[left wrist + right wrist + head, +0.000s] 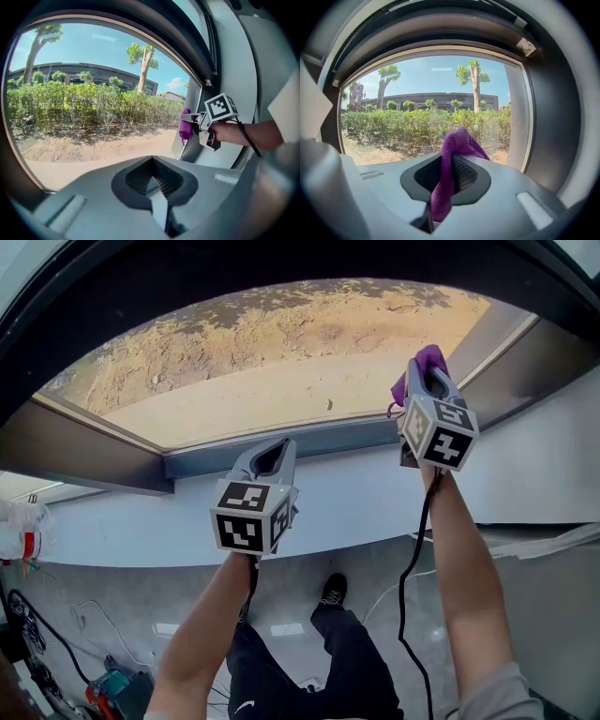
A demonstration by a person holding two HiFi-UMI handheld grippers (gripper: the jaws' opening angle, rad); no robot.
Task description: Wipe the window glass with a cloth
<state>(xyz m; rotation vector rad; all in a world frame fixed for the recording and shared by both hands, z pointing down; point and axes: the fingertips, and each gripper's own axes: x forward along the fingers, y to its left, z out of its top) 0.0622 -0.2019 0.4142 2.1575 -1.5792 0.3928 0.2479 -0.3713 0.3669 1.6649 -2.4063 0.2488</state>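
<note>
The purple cloth [459,143] is pinched between the jaws of the right tool [446,180], which are closed on it. One bunched end sticks out past the jaw tips and the other hangs down inside the jaw recess. The cloth is held up in front of the window glass [281,352] near the pane's right edge, close to the dark window frame [543,117]. No view shows whether the cloth touches the glass. A black cable [412,549] runs down from the right tool along the person's right forearm [464,559].

The left tool [152,185] has its jaws together with nothing between them. It is held lower and to the left of the right tool, well apart from it, and it points at the lower part of the pane above the pale wall [375,502] under the window.

Through the glass, sandy ground [93,150] lies in front of a green hedge [408,124], with trees [473,75] and a low dark building [436,98] beyond, under a blue sky. Below, the person's dark shoe [333,592] stands on a grey floor [122,606].
</note>
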